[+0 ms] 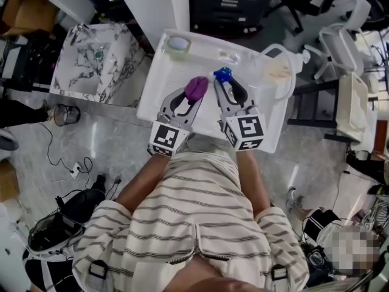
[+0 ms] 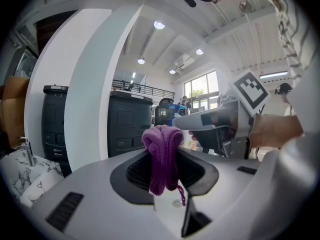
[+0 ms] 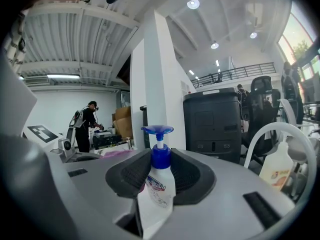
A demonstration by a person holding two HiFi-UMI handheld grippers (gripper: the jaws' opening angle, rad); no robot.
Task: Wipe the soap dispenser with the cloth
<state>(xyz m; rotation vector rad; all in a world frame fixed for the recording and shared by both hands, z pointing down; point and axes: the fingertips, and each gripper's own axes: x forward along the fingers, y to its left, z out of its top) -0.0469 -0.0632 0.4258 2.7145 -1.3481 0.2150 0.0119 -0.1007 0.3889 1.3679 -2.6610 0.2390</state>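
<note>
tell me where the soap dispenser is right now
In the head view the dispenser sits in the right hand-held gripper over the white table, just right of the cloth in the left hand-held gripper.

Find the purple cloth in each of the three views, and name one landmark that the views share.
Head view: purple cloth at upper centre, pinched in the left gripper.
Left gripper view: purple cloth dead centre, hanging between the jaws.
Right gripper view: purple cloth is probably the thin purple sliver at centre left.
Shared landmark: the white pillar, beyond the grippers in every view.
</note>
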